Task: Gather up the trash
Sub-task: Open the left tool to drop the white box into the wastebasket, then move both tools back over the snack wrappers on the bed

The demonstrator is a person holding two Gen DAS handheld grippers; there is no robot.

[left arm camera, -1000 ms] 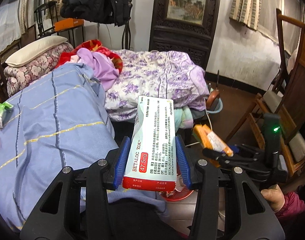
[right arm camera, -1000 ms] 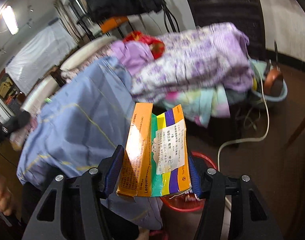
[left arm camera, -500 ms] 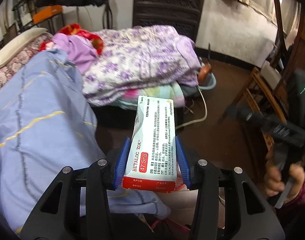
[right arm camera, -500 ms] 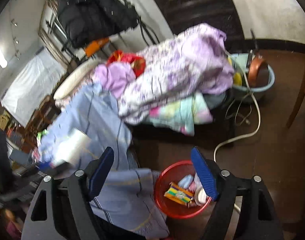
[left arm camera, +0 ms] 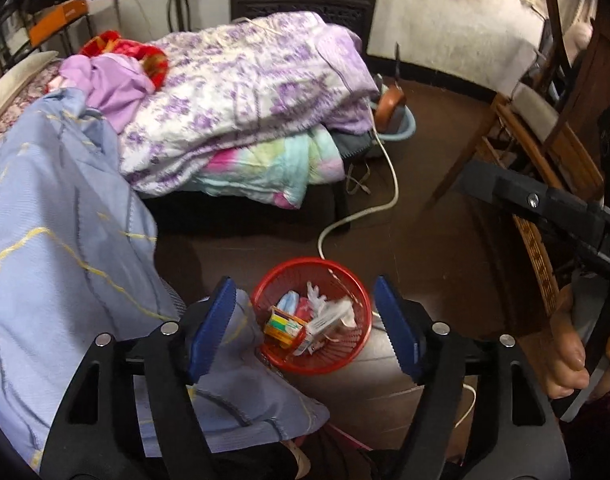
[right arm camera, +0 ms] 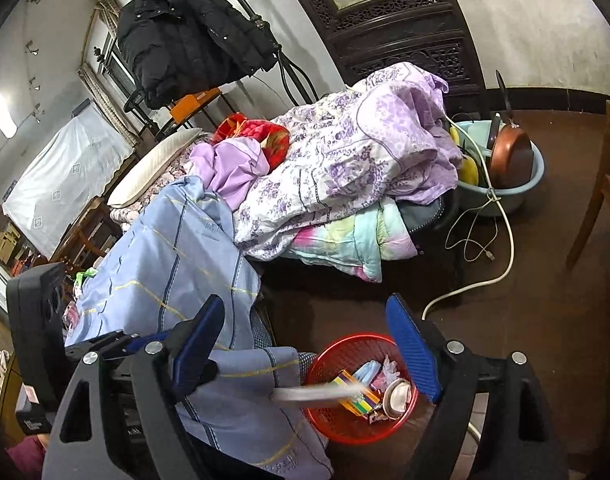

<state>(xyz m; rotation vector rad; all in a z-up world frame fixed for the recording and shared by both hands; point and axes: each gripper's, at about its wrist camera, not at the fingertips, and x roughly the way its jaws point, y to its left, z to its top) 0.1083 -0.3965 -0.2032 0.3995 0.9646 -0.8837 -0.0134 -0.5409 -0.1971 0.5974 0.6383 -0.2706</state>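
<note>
A red mesh trash basket (left arm camera: 265,350) stands on the brown floor beside the bed; it also shows in the right wrist view (right arm camera: 325,428). In it lie an orange and multicoloured medicine box (left arm camera: 283,326), crumpled white trash and a white cup (right arm camera: 397,396). A white medicine box (right arm camera: 317,393) shows as a blur falling at the basket's rim; in the left wrist view it is a white blur (left arm camera: 331,318) in the basket. My left gripper (left arm camera: 305,326) is open and empty above the basket. My right gripper (right arm camera: 309,350) is open and empty, up and left of the basket.
A blue quilt (left arm camera: 45,248) hangs over the bed edge next to the basket. Purple floral bedding (right arm camera: 345,160) is piled behind. A white cable (left arm camera: 361,212) runs across the floor. A blue basin (right arm camera: 501,192) holds a copper pan. Wooden chairs (left arm camera: 545,140) stand at the right.
My left gripper has opened and let go of the white medicine box, which falls into the basket. The right gripper let go of the orange box earlier; it lies in the basket.
</note>
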